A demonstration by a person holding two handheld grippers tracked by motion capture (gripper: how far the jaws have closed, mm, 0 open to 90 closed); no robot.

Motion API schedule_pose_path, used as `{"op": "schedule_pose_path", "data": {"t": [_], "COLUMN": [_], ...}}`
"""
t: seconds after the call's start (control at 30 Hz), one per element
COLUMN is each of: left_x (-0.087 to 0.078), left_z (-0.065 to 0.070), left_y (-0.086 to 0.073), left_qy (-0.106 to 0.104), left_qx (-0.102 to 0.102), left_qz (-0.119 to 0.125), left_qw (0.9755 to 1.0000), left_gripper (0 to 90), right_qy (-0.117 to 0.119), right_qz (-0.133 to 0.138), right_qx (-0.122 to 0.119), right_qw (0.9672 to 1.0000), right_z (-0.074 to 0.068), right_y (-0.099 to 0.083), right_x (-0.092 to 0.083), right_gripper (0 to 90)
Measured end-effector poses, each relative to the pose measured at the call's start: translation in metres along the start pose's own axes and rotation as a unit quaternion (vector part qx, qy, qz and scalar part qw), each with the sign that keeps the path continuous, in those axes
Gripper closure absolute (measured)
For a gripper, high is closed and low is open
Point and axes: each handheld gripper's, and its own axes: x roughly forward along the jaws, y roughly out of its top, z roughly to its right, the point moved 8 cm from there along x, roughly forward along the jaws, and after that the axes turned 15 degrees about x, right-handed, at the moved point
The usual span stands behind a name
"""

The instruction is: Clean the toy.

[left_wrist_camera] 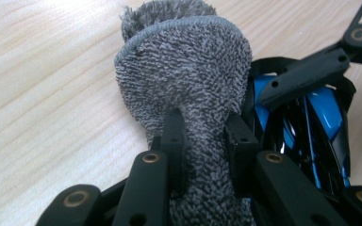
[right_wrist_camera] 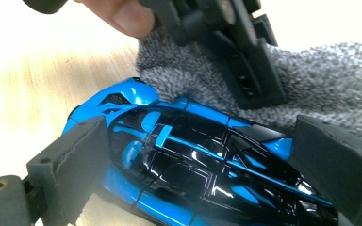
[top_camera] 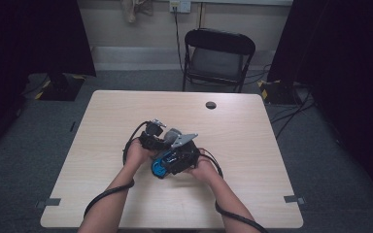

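At the middle of a pale wooden table, a person works two hand-held grippers close together over a blue-and-black toy car, which shows as a small blue patch between the hands from above. The right gripper has its two black jaws set against either side of the car's body, clamped on it, apparently to hold the model steady with its glossy roof and one flank turned toward the other tool. The left gripper is closed tight on a folded grey cloth, pinching it at a narrow waist so that a rounded fluffy pad stands out beyond the jaws like a mop head. In the right gripper view that cloth presses against the car's far side, just behind its blue nose, and a fingertip of the person's left hand shows above it. The arrangement reads as a wiping job: one tool braces the car, the other brings the soft pad to its shell. An empty folding chair stands beyond the table.
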Motion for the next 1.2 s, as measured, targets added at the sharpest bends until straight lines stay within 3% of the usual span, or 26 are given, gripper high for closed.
{"op": "schedule_pose_path", "data": {"t": [1.2], "left_x": [-0.026], "left_z": [0.003], "left_y": [-0.032], "left_qy": [-0.001], "left_qx": [-0.019], "left_qz": [-0.005], "left_qw": [0.9998], "left_gripper": [73.5], "right_qy": [-0.002], "right_qz": [-0.001], "right_qx": [-0.001], "right_qw": [1.0], "right_z": [-0.004], "right_y": [0.0], "right_x": [0.001], "right_gripper": [5.2]}}
